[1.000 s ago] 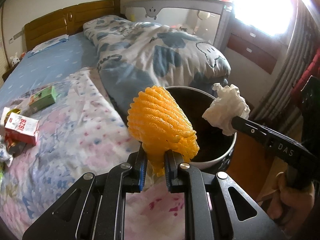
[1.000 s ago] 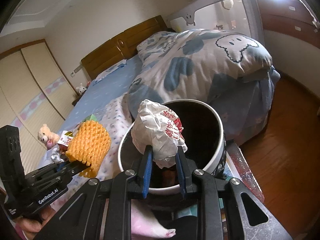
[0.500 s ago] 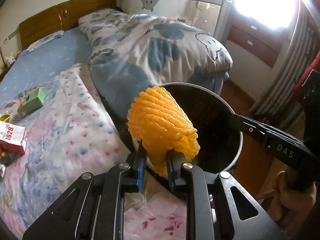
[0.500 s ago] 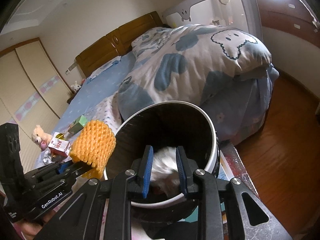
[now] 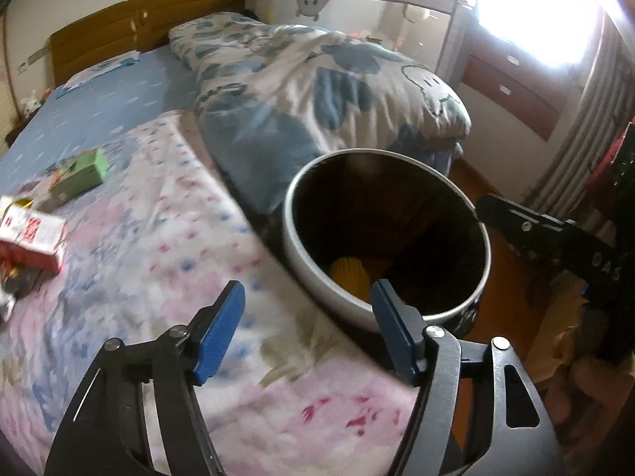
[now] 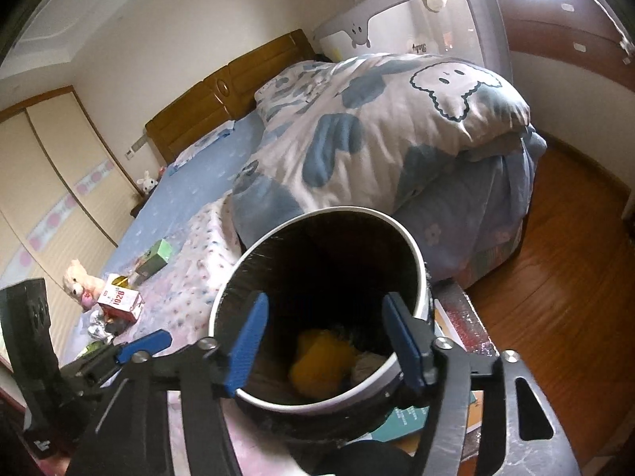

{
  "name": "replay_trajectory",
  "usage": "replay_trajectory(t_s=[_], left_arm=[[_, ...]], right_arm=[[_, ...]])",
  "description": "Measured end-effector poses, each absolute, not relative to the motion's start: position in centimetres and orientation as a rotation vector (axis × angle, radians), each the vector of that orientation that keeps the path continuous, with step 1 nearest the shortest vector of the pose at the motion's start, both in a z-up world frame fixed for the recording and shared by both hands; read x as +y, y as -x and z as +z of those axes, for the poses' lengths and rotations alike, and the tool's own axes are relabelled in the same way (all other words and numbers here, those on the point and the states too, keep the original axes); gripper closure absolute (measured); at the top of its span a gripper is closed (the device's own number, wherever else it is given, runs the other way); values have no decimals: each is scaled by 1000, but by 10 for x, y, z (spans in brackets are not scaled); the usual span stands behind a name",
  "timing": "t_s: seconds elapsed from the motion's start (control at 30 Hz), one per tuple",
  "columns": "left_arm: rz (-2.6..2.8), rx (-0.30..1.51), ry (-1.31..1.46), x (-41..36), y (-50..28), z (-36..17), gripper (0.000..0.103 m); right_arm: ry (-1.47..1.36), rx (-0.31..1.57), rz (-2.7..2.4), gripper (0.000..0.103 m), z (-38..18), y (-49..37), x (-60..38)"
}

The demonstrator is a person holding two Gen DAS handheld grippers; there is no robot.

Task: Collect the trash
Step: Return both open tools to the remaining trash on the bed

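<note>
A white-rimmed bin [image 6: 412,246] with a dark liner stands at the bed's edge. An orange foam net [image 6: 321,361] and a crumpled white paper [image 6: 369,365] lie at its bottom. My right gripper [image 6: 325,305] hangs over the bin's mouth, its jaws opening, with nothing between them. My left gripper [image 5: 307,297] is at the bin's near-left rim [image 5: 289,206], jaws also opening and empty. The orange net [image 5: 349,273] shows inside the bin in the left wrist view too. A green box [image 5: 79,172] and a red-and-white carton [image 5: 29,234] lie on the floral sheet.
A blue-and-white quilt [image 6: 377,127] is heaped on the bed behind the bin. More small wrappers [image 6: 99,327] and a plush toy [image 6: 77,277] sit by the carton. Books [image 6: 405,416] lie under the bin. Wooden floor [image 6: 555,277] runs to the right.
Both grippers went from shut to open. The orange net left the left gripper and the white paper left the right gripper; both now lie in the bin.
</note>
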State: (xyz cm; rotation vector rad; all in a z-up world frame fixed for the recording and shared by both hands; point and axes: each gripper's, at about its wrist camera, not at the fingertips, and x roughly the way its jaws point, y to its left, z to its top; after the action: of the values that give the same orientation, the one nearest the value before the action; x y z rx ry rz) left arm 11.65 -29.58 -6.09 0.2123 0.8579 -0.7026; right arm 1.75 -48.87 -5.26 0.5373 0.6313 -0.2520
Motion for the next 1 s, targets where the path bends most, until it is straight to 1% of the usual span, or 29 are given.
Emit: replay_trajectory(t_s=[0.03,0.07,0.23,0.43,0.63,0.73,0.83,1.0], left_arm=[[-691,860,-203,-288,-116,-62,35],[-684,861,-196,-283,-116,-62,35],[-620,865,-158,-246,-115,-66,35],[-534,882,-101,-196,-119,-73,35],[-453,893,-59,-154,-125,-79,35],[-421,897,-41,-136,-127,-82,35],[-393,900,-24,-121,-128,-83,35],[-354,901,1,-98,-129,-84,35]], right_arm=[[-542,625,-246,30,-52,-17,-486],[-544,619,-241,28,-51,-17,-483],[-533,618,-205,23,-48,-21,-461],[-506,628,-115,20,-48,-35,-425],[-475,656,-34,19,-53,-49,-389],[-468,665,-9,19,-55,-54,-376],[-463,676,18,16,-57,-60,-362],[-446,694,60,16,-58,-69,-343]])
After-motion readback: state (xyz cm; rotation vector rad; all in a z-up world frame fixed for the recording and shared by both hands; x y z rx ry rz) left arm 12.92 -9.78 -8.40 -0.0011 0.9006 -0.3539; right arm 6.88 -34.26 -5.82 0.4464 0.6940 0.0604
